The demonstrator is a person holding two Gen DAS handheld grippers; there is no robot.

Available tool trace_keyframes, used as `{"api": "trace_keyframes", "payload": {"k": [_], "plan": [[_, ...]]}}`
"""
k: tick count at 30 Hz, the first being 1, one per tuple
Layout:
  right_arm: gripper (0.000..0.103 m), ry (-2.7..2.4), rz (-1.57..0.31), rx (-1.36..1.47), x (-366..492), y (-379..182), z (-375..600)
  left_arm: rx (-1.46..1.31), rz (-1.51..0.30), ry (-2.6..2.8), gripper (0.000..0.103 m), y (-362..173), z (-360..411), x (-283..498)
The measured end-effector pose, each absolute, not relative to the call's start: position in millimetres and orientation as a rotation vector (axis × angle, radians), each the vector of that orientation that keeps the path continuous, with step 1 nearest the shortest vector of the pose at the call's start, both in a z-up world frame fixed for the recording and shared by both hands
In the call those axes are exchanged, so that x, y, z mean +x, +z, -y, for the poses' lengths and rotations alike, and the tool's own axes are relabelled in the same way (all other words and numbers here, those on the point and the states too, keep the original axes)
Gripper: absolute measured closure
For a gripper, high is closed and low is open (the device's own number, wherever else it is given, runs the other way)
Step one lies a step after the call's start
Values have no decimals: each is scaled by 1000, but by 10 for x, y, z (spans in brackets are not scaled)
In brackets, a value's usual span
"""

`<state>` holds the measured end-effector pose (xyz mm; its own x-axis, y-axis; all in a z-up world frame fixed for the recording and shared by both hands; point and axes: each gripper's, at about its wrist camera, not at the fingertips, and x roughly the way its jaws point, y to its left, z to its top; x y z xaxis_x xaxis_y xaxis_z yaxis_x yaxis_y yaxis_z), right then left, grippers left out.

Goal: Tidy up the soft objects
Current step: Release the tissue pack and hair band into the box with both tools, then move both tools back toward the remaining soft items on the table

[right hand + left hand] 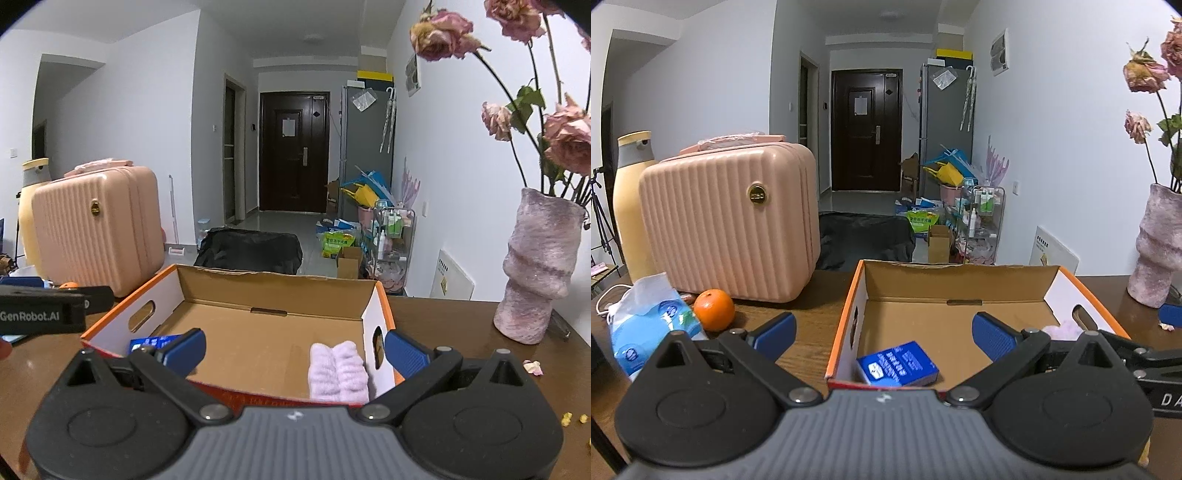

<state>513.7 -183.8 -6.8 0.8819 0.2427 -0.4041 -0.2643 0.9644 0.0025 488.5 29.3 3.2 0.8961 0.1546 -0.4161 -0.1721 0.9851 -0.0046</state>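
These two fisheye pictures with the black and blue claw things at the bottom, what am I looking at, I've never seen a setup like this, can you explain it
No robot here: a person carries a handheld two-finger gripper in each hand, each with a wide-angle camera looking forward along its fingers. One picture is from the left gripper, the other from the right gripper. The blue pads are the fingertips. Both grippers are open and hold nothing.

Both face an open cardboard box on a brown wooden table. In the box lie a small blue packet near its left side and a fluffy lilac cloth near its right.

Left of the box stand a pink ribbed case, an orange and a blue-and-white tissue pack. On the right is a pinkish vase of dried roses. The black bar at each picture's edge is the other gripper.
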Motion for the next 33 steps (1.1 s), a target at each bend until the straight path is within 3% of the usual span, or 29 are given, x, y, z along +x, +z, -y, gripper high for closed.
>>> {"api": "trace_keyframes", "payload": {"k": [33], "plan": [[0, 296, -354, -108, 3724, -246, 1884, 26, -331, 146, 0, -36, -195, 3420]]}}
